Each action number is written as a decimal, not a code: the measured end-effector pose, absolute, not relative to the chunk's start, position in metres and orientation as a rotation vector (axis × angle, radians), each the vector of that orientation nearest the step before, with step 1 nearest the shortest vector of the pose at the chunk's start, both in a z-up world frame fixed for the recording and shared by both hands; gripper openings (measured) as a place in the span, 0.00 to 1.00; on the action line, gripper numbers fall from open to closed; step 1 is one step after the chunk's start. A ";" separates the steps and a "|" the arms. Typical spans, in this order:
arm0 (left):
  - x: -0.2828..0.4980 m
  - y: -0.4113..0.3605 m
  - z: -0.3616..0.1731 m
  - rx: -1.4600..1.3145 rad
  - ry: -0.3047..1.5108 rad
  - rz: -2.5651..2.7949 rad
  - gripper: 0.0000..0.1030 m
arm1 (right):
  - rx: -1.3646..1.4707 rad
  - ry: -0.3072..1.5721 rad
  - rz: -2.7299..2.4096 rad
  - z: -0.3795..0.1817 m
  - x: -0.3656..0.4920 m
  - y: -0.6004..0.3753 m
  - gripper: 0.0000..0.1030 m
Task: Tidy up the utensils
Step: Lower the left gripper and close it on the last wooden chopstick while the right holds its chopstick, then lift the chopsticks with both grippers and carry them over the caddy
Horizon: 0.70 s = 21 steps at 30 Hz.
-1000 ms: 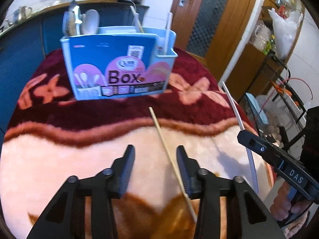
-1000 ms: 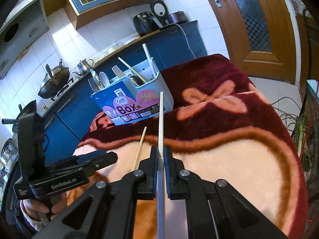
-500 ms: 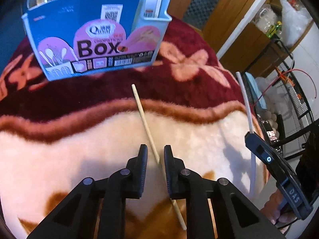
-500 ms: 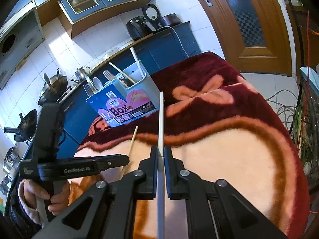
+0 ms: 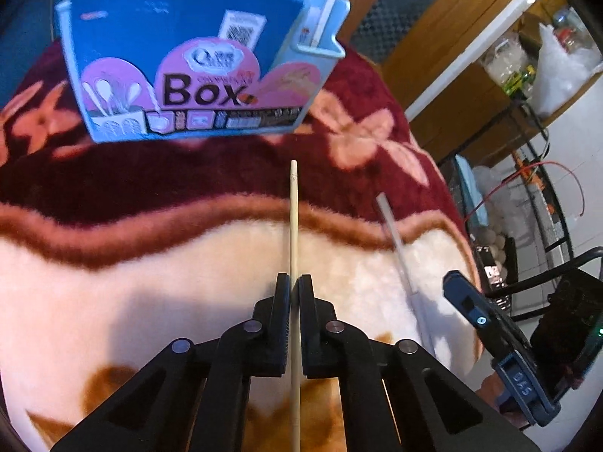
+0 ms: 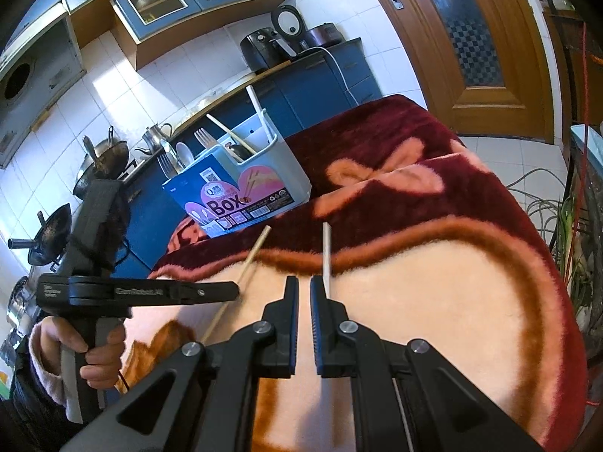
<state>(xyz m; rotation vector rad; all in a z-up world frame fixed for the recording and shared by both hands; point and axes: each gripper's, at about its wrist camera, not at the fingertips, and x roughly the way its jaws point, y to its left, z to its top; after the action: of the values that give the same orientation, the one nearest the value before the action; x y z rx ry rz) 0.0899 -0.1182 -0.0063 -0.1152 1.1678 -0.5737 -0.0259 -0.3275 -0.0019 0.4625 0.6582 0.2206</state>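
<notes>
My left gripper (image 5: 294, 280) points down at the blanket. Its jaws are closing, and the pads press on a wooden chopstick (image 5: 293, 218) that runs straight out between them. A white chopstick (image 6: 326, 260) lies on the blanket just right of my right gripper (image 6: 304, 282) and passes under its right finger. The right jaws stand shut, with only a thin empty slit between them. Further back stands the blue utensil box (image 6: 241, 188), with forks, spoons and chopsticks upright in it. The left wrist view shows the box (image 5: 188, 75), the white chopstick (image 5: 395, 237) and the right gripper (image 5: 452, 282).
A plush maroon-and-cream blanket (image 5: 113, 301) covers the table. A person's hand (image 6: 98, 354) holds the left gripper (image 6: 235, 290) at the table's left edge. Behind are blue kitchen counters (image 6: 320, 75) with appliances. A wire rack (image 5: 527, 188) and cables stand off the table's right side.
The left jaws have closed onto the wooden chopstick, which now lines up straight between them. The white chopstick has left the right jaws and lies beside the right finger.
</notes>
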 end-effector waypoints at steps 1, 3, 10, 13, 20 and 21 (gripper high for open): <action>0.088 -0.115 -0.003 -0.120 1.151 -0.572 0.04 | 0.447 0.669 0.218 -0.002 -0.024 -0.326 0.07; 0.085 -0.110 0.005 -0.118 1.106 -0.565 0.04 | 0.414 0.692 0.210 -0.001 -0.020 -0.325 0.08; 0.078 -0.083 0.031 -0.110 0.946 -0.525 0.04 | 0.263 0.823 0.196 0.000 0.001 -0.312 0.10; 0.076 -0.074 0.036 -0.106 0.908 -0.522 0.04 | 0.207 0.890 0.180 -0.004 0.013 -0.306 0.10; 0.074 -0.050 0.048 -0.116 0.818 -0.504 0.04 | 0.132 1.036 0.159 -0.010 0.037 -0.297 0.11; 0.074 -0.046 0.050 -0.122 0.807 -0.503 0.04 | 0.130 1.054 0.157 -0.011 0.040 -0.296 0.11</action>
<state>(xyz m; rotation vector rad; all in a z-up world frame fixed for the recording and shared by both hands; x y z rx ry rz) 0.0736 -0.0460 0.0498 -0.1216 0.8073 -0.5026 0.0402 -0.2964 -0.0110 0.1300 1.0545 0.1566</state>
